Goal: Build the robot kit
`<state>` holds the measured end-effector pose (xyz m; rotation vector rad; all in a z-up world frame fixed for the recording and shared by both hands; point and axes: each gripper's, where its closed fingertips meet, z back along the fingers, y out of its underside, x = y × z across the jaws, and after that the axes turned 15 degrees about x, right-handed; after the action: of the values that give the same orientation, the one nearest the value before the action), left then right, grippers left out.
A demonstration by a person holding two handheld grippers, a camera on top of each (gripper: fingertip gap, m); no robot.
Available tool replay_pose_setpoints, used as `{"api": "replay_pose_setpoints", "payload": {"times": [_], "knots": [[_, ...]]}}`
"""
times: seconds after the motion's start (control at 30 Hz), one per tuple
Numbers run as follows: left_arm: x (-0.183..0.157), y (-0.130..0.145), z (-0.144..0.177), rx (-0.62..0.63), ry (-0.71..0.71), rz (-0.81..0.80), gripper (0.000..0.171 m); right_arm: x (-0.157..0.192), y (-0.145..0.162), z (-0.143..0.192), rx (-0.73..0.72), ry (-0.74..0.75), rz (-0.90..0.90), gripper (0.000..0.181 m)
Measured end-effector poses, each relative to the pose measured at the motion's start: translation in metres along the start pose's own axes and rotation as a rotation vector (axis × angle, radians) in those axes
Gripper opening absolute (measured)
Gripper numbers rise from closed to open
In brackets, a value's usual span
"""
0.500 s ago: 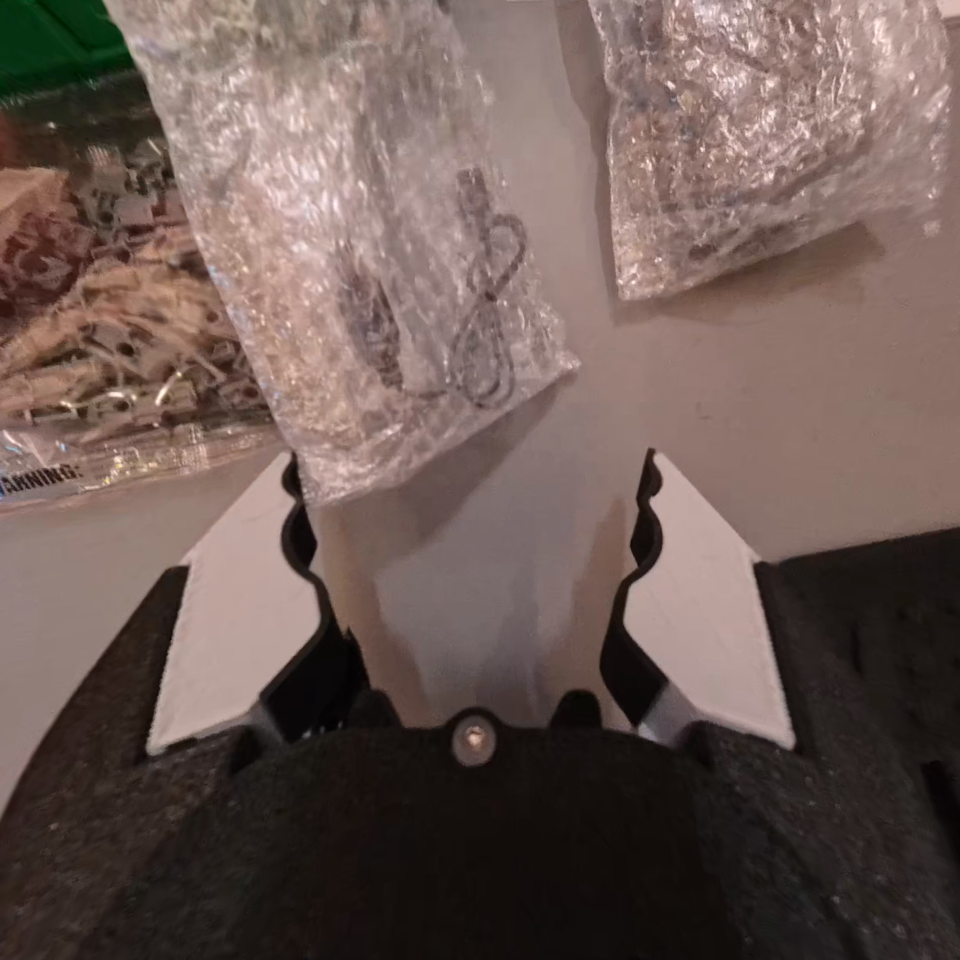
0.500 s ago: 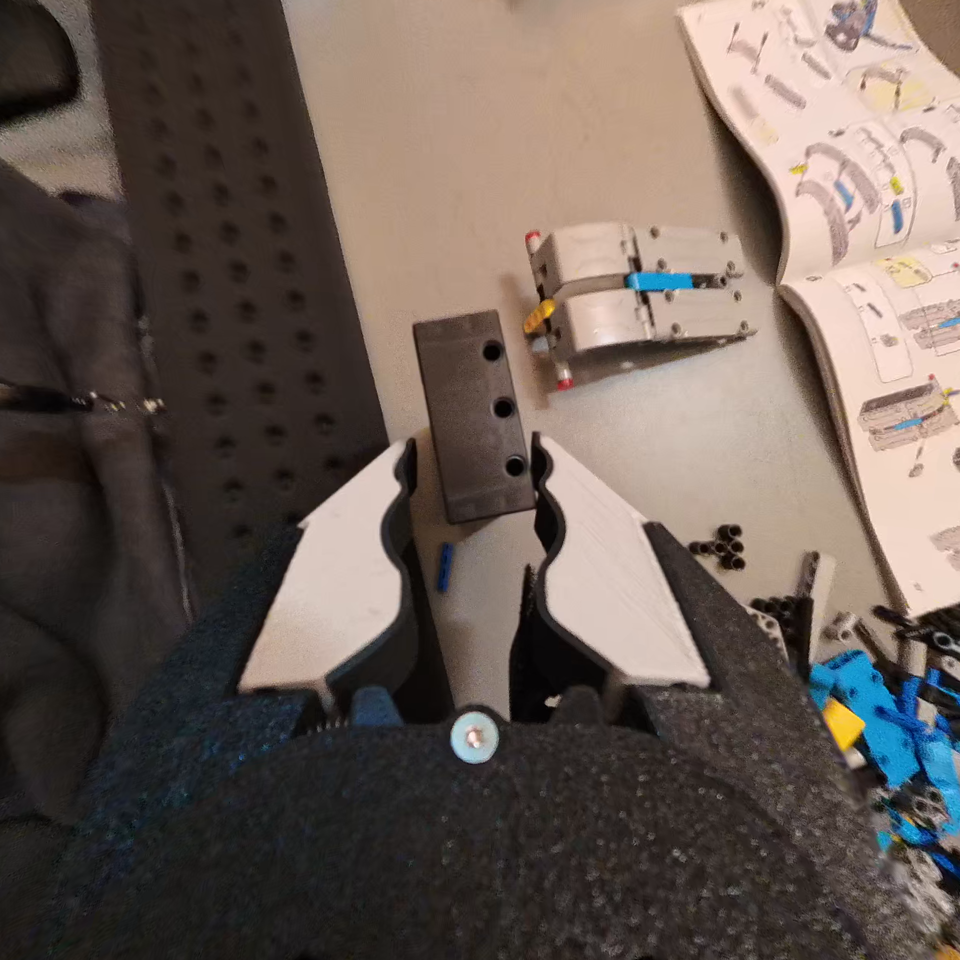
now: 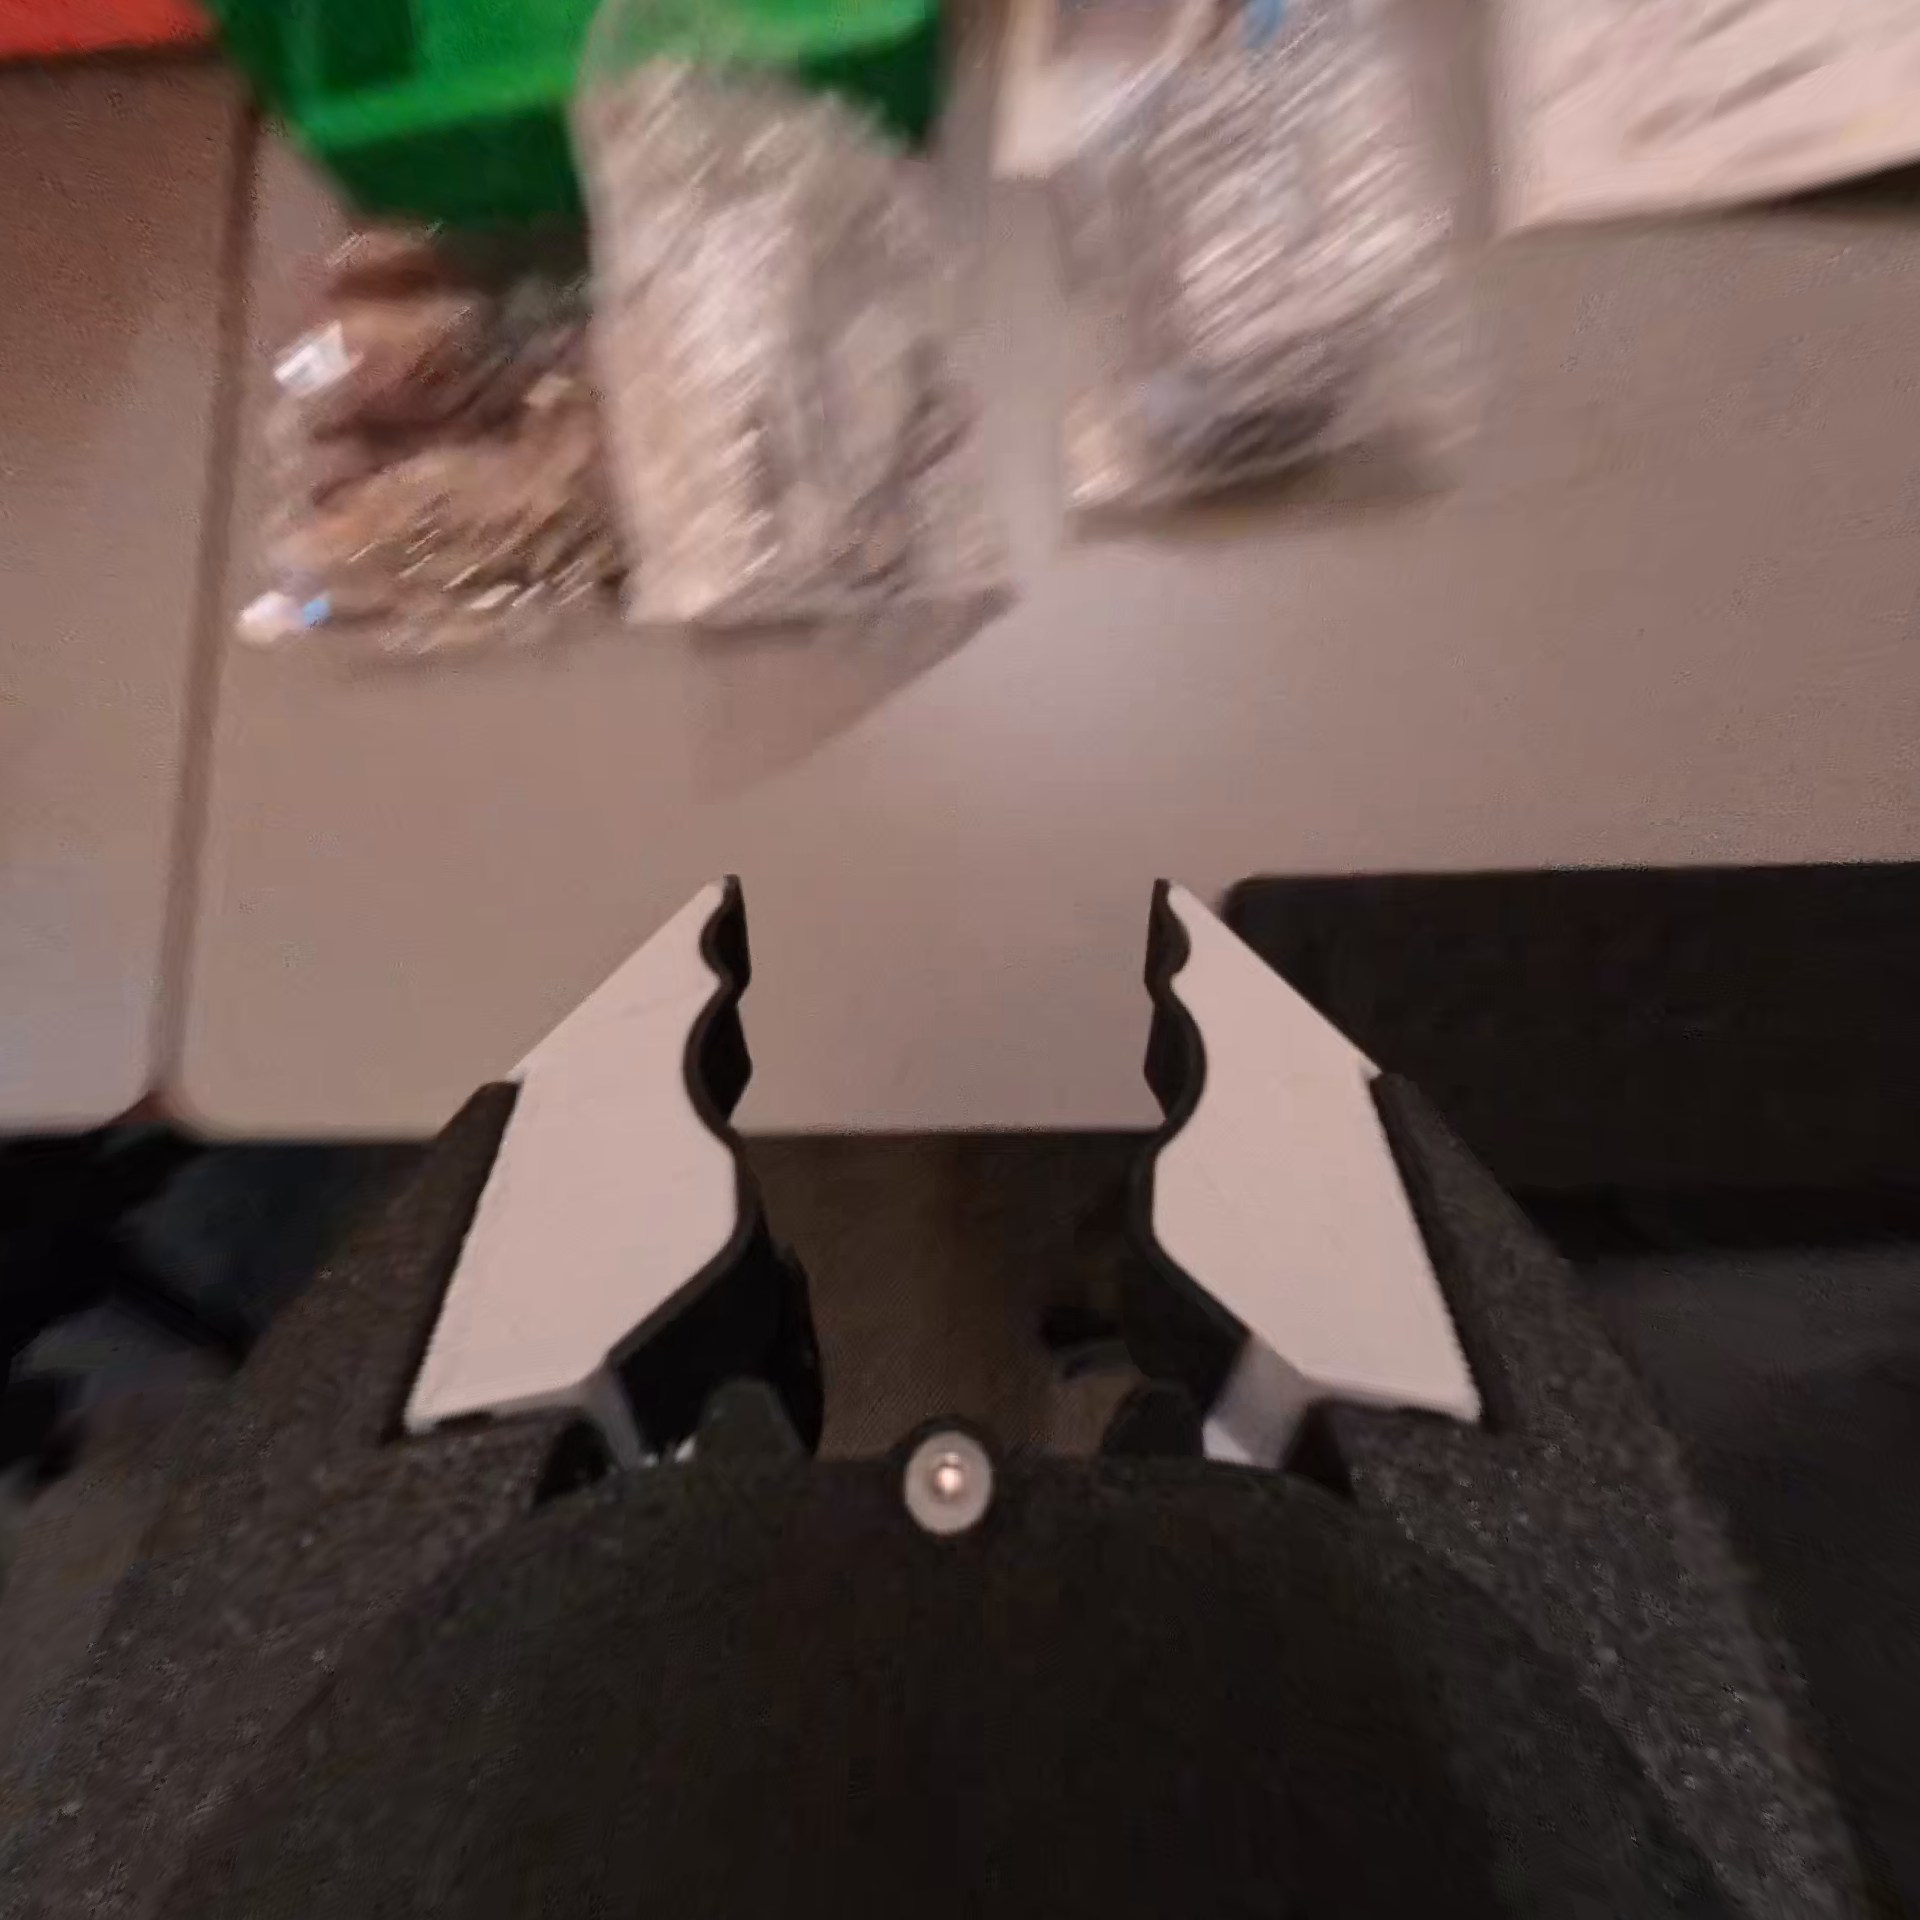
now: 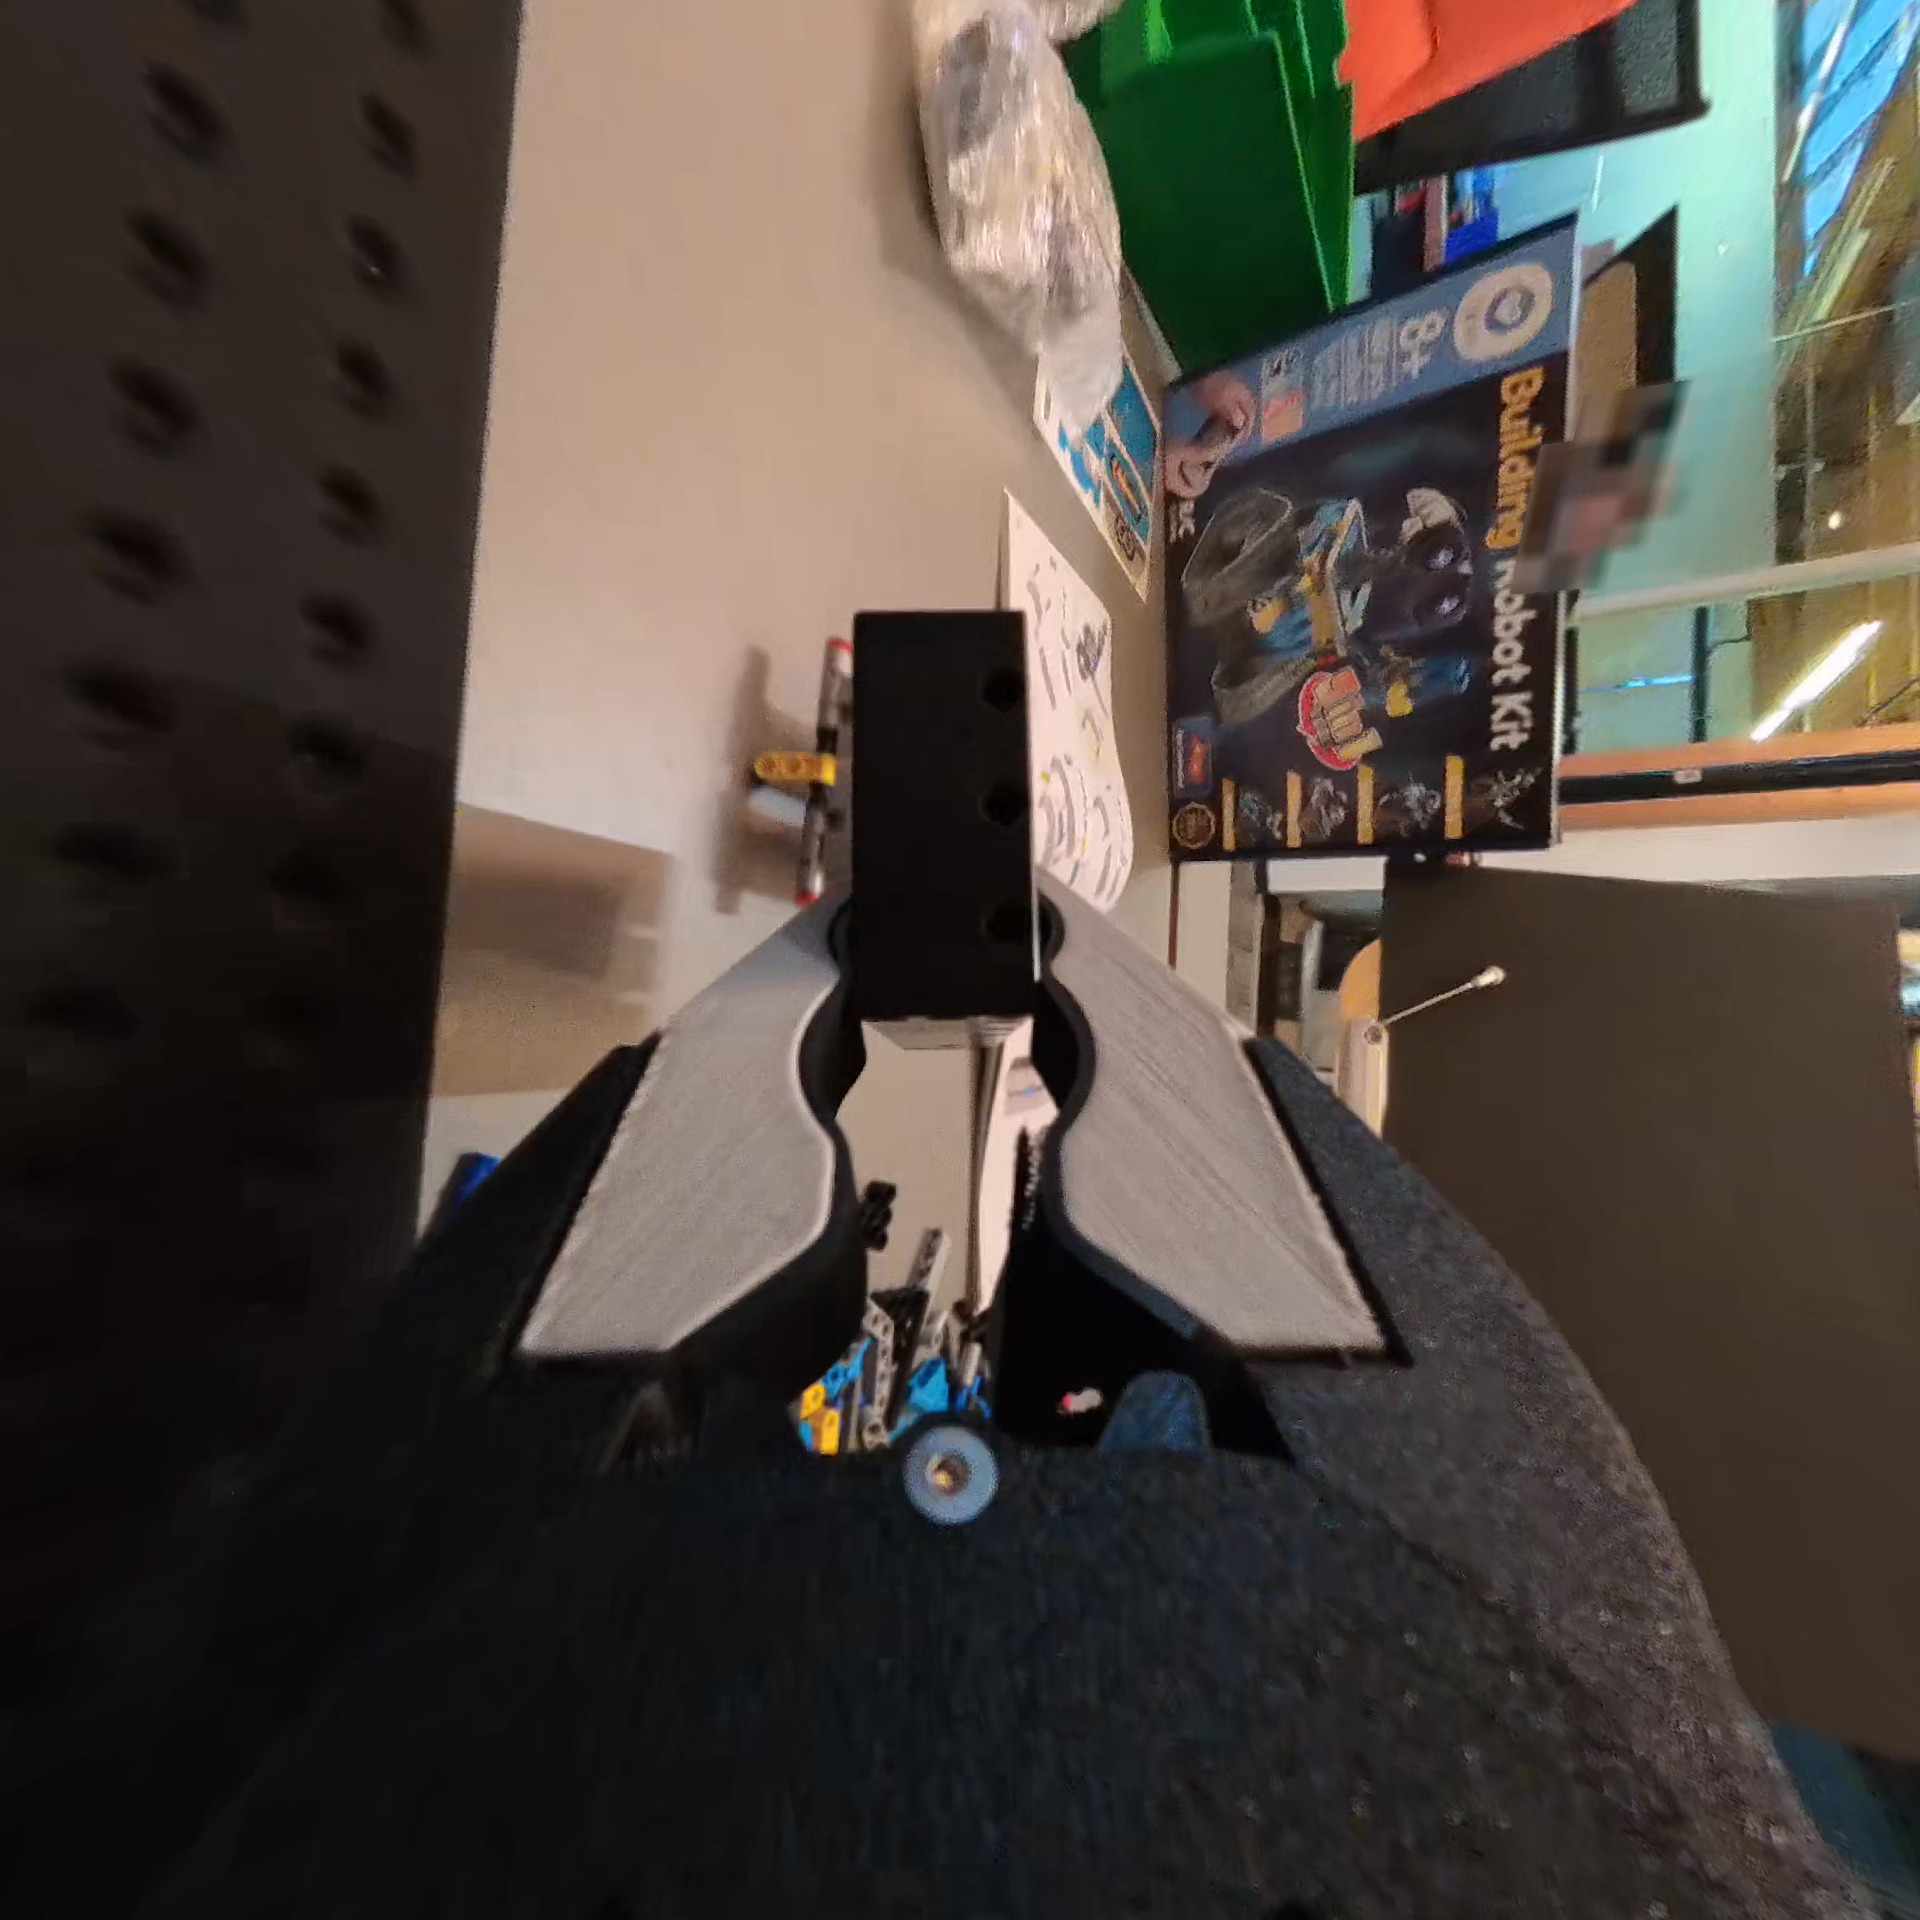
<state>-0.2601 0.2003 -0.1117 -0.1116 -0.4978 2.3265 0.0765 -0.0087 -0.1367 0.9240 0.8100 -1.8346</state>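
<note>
The right tool gripped a black block with three side holes, its far end projecting ahead of the fingertips. The left tool stood wide and empty above the worktop; blurred clear bags lay well ahead, a green bin beyond.

Dim, warm light; motion-blurred backgrounds (edges warped).

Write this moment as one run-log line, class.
left gripper: open, empty, over table | right gripper: shut on black block, lifted
</note>
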Motion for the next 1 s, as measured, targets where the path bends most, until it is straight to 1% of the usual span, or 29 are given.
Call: {"api": "replay_pose_setpoints", "payload": {"times": [0.03,0.07,0.1,0.13,0.17,0.2,0.23,0.27,0.3,0.33,0.4,0.43,0.47,0.53,0.6,0.67,0.73,0.77,0.8,0.87,0.9,0.93,1.0], "knots": [[-0.046,-0.023,0.01,-0.109,0.19,-0.029,0.076,-0.001,-0.004,0.003,-0.007,-0.005,-0.008,0.025],[-0.099,-0.041,0.022,-0.186,0.431,-0.057,0.077,-0.004,-0.008,0.006,-0.015,0.023,-0.002,0.025],[-0.152,-0.053,0.034,-0.219,0.704,-0.081,0.08,-0.008,-0.012,0.009,-0.03,0.081,0.024,0.026],[-0.199,-0.057,0.043,-0.186,0.958,-0.106,0.082,-0.012,-0.017,0.014,-0.05,0.15,0.064,0.026],[-0.235,-0.059,0.044,-0.113,1.157,-0.115,0.086,-0.015,-0.023,0.019,-0.073,0.227,0.108,0.026],[-0.265,-0.062,0.04,-0.031,1.304,-0.107,0.09,-0.02,-0.029,0.025,-0.095,0.315,0.14,0.026],[-0.29,-0.061,0.036,0.053,1.416,-0.126,0.091,-0.024,-0.035,0.03,-0.118,0.397,0.152,0.026],[-0.312,-0.058,0.028,0.135,1.473,-0.156,0.091,-0.028,-0.038,0.035,-0.136,0.479,0.155,0.025],[-0.329,-0.055,0.018,0.208,1.488,-0.185,0.094,-0.032,-0.04,0.04,-0.143,0.566,0.169,0.024],[-0.342,-0.055,0.016,0.255,1.533,-0.196,0.097,-0.033,-0.04,0.041,-0.14,0.628,0.203,0.024],[-0.356,-0.063,0.033,0.312,1.709,-0.153,0.088,-0.027,-0.041,0.037,-0.119,0.645,0.284,0.025],[-0.36,-0.066,0.038,0.326,1.759,-0.147,0.083,-0.024,-0.041,0.037,-0.121,0.634,0.279,0.025],[-0.365,-0.066,0.035,0.323,1.756,-0.163,0.073,-0.022,-0.043,0.037,-0.132,0.616,0.268,0.025],[-0.371,-0.065,0.018,0.3,1.694,-0.199,0.028,-0.02,-0.047,0.038,-0.134,0.615,0.27,0.024],[-0.37,-0.07,0.01,0.303,1.704,-0.172,0.027,-0.019,-0.043,0.031,-0.103,0.6,0.257,0.025],[-0.367,-0.084,0.009,0.206,1.713,-0.161,0.026,-0.026,-0.032,0.021,-0.062,0.613,0.182,0.029],[-0.359,-0.106,0.01,0.089,1.711,-0.12,0.025,-0.036,-0.02,0.016,-0.026,0.599,0.06,0.033],[-0.352,-0.119,0.012,0.016,1.71,-0.087,0.025,-0.039,-0.013,0.013,-0.015,0.544,-0.03,0.036],[-0.343,-0.135,0.012,-0.069,1.689,-0.038,0.025,-0.045,-0.006,0.01,-0.005,0.485,-0.143,0.045],[-0.326,-0.164,0.009,-0.239,1.599,0.04,0.025,-0.055,0.006,0.004,-0.014,0.352,-0.427,0.068],[-0.321,-0.173,0.009,-0.306,1.566,0.076,0.025,-0.058,0.01,-0.001,-0.023,0.27,-0.608,0.083],[-0.32,-0.177,0.009,-0.327,1.552,0.102,0.026,-0.056,0.005,-0.007,-0.066,0.151,-0.766,0.097],[-0.321,-0.183,0.011,-0.363,1.556,0.18,0.025,-0.056,-0.012,-0.013,-0.167,-0.01,-1.036,0.103]]}}
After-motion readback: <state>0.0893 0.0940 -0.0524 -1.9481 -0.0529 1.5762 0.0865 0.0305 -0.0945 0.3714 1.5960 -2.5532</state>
